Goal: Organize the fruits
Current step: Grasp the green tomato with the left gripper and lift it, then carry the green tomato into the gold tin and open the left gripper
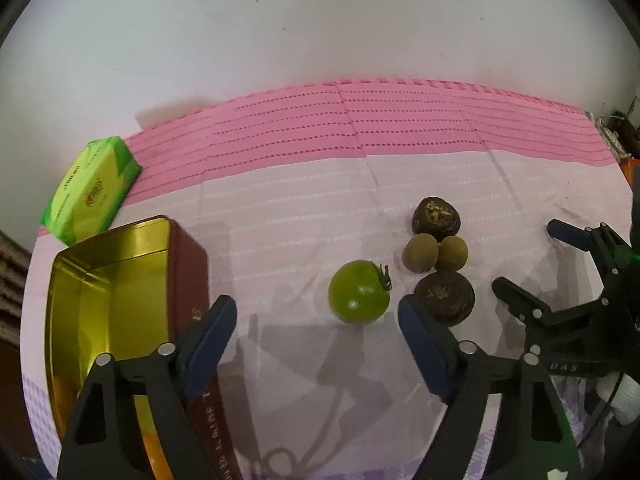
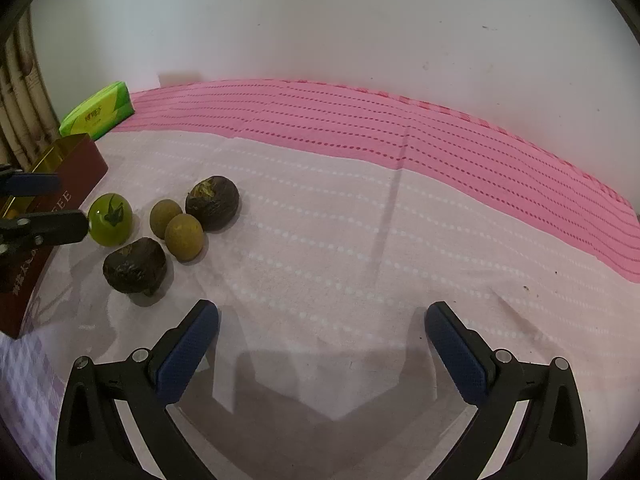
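A green tomato point(image 1: 359, 292) lies on the cloth just ahead of my open, empty left gripper point(image 1: 316, 316). To its right sit two small tan round fruits point(image 1: 420, 253) point(image 1: 452, 254) and two dark wrinkled fruits point(image 1: 437, 215) point(image 1: 445, 296). An open gold-lined red tin point(image 1: 108, 280) stands at the left, with something orange low inside. My right gripper point(image 2: 322, 312) is open and empty over bare cloth, right of the fruits; the tomato point(image 2: 110, 219) and the near dark fruit point(image 2: 135, 266) show at its left. The right gripper also shows in the left wrist view point(image 1: 524, 256).
A green packet point(image 1: 92, 192) lies behind the tin near the wall. The pink and white cloth point(image 2: 360, 220) covers the table up to a white wall. Clutter sits off the far right edge point(image 1: 616, 132).
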Demonstrator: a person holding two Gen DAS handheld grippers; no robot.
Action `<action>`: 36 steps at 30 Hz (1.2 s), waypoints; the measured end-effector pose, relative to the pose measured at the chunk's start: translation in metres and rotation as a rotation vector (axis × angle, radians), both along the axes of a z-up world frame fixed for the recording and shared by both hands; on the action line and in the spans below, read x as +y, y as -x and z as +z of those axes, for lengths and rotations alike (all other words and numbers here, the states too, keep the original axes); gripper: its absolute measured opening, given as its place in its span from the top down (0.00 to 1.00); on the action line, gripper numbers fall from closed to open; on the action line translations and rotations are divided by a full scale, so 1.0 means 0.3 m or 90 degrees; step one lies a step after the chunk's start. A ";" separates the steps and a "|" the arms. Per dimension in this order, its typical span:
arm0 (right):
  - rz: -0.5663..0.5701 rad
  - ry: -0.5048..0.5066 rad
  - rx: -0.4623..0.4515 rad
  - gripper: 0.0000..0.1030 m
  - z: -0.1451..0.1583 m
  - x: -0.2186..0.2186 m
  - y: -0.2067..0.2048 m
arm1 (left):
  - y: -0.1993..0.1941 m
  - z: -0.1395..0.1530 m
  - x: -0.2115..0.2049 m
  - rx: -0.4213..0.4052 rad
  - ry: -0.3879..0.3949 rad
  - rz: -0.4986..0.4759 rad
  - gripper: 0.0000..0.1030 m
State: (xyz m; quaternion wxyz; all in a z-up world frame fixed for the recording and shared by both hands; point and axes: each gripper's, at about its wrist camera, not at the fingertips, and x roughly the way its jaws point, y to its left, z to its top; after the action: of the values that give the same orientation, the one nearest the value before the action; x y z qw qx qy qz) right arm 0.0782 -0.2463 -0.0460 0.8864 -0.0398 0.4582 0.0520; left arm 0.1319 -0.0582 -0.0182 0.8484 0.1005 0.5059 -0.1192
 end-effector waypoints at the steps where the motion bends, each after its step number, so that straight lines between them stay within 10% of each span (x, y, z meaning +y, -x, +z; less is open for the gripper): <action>1: 0.000 0.000 0.000 0.00 0.000 0.000 0.000 | -0.011 -0.005 -0.004 0.003 0.001 -0.002 0.26; 16: 0.000 0.000 0.000 0.00 0.001 -0.002 0.000 | -0.089 -0.101 -0.059 0.071 0.032 -0.024 0.67; 36: -0.001 0.000 0.001 0.00 0.001 0.000 0.000 | 0.047 0.011 -0.007 0.033 0.031 -0.002 0.68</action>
State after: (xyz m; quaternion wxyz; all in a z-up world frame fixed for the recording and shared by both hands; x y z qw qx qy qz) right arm 0.0780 -0.2463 -0.0458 0.8863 -0.0393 0.4586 0.0511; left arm 0.1178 -0.0604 -0.0149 0.8370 0.0777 0.5246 -0.1351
